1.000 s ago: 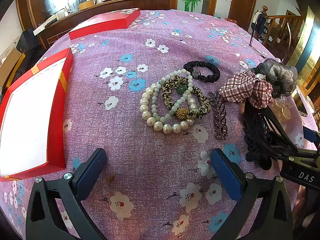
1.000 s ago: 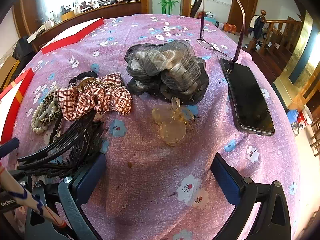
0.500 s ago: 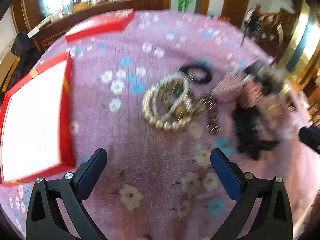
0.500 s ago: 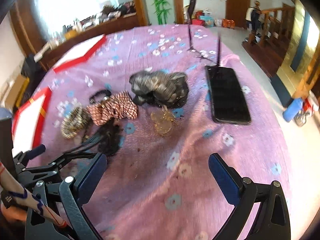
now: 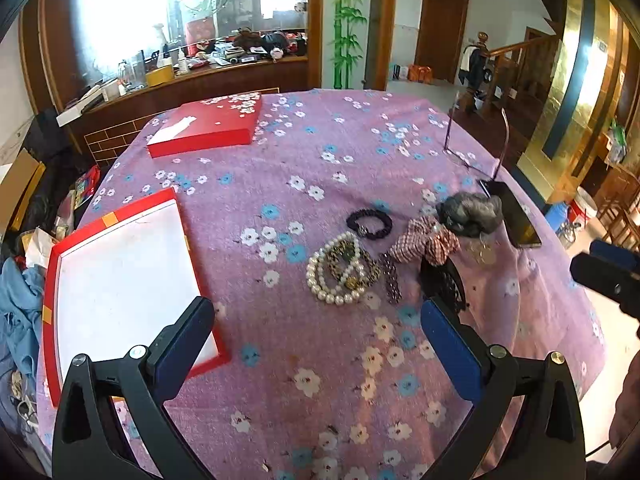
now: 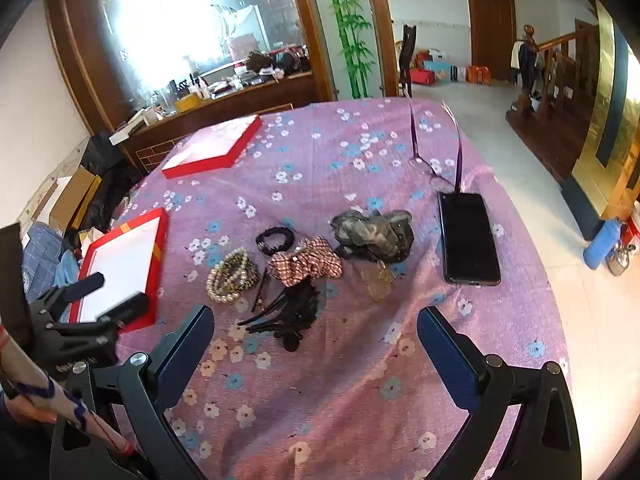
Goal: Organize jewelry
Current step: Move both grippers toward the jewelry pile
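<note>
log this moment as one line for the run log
phase: pre-grasp | left claw: open, empty | right claw: open, empty | pearl bracelet: on cloth | red box: open

A round table is covered by a purple tablecloth (image 5: 320,360) printed with white and blue flowers. On its right side a black phone (image 6: 468,236) lies flat and face up, with a pair of purple-framed glasses (image 6: 436,168) just beyond it, arms pointing upward. Behind the table runs a curved wooden counter (image 5: 208,80) crowded with clutter, beside a pillar painted with green bamboo (image 5: 346,20). A blue bottle (image 6: 602,242) stands on the floor at right, near a wooden staircase (image 6: 560,64).
</note>
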`<state>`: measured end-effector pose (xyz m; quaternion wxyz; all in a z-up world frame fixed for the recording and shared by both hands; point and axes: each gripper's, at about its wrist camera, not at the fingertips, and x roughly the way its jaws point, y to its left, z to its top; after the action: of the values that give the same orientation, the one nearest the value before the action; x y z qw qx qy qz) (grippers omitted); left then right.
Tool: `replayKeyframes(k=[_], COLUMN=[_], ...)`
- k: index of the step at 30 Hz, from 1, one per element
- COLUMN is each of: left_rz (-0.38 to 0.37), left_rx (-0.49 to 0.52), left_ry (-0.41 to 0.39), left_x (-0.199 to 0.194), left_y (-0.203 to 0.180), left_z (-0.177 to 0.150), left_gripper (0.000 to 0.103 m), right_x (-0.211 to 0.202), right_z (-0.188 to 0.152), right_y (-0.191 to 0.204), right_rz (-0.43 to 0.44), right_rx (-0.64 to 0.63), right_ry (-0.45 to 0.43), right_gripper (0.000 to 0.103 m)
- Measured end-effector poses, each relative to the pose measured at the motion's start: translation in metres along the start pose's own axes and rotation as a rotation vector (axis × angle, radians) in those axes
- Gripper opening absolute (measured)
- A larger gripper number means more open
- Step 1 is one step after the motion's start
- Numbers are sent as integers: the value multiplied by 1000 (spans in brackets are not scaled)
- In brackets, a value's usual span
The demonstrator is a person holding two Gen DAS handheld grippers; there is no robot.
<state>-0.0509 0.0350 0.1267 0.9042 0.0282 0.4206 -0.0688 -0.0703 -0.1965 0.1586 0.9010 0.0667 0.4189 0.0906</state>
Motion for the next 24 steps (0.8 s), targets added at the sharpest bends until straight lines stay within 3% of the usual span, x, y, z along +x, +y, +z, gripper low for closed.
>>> replayKeyframes(k=[7, 24], left_rz=[9, 24], left_rx=[19, 37], left_ry=[7, 29], left_x=[3, 7], left_y=[-6, -7], left_z=[-4, -4], left_gripper=[103, 103], right_x=[10, 8], right_z=[-8, -13], right_y=[1, -2], right_rz=[3, -5], right_rx=[8, 39], right_ry=[53, 63], right_gripper=[103, 103])
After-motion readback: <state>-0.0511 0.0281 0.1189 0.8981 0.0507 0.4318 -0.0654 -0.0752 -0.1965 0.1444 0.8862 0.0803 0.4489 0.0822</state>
